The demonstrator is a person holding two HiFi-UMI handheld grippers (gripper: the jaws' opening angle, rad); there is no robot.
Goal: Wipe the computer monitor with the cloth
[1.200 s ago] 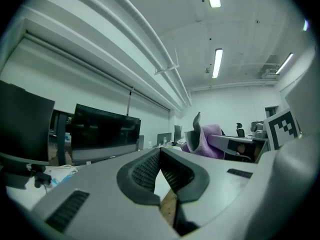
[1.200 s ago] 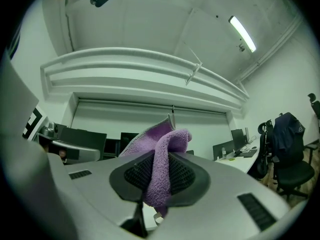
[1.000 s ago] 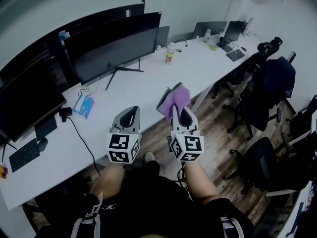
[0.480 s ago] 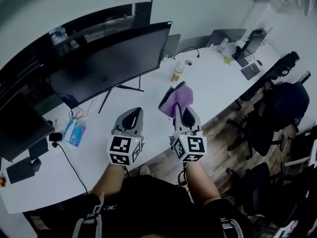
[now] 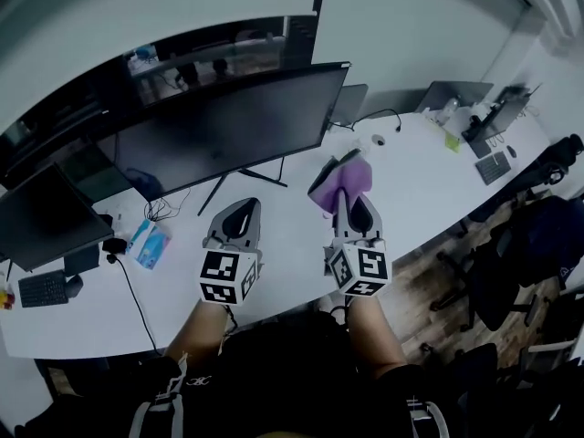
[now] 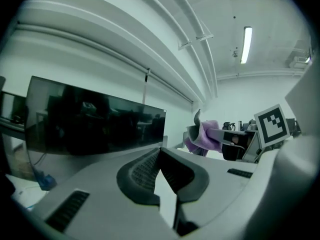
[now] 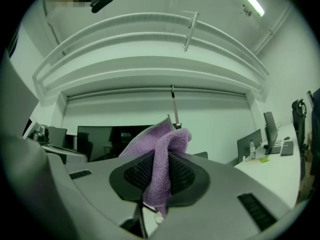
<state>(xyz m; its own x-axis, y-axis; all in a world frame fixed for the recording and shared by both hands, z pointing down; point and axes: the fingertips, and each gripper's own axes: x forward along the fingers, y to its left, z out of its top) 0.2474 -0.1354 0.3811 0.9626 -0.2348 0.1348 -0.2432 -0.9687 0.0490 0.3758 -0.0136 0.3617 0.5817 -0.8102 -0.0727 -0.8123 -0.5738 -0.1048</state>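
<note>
monitor (image 5: 228, 121) on desk (image 5: 292, 240) | left tool (image 5: 240, 210), right tool (image 5: 348, 204) side by side before monitor | cloth (image 5: 342, 177) in right tool

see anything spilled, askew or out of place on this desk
Nothing stands out. The monitor stands upright on the desk, and the purple cloth is bunched in the right gripper, not yet on the screen.

Black clothing (image 5: 274, 372) with white lettering
</note>
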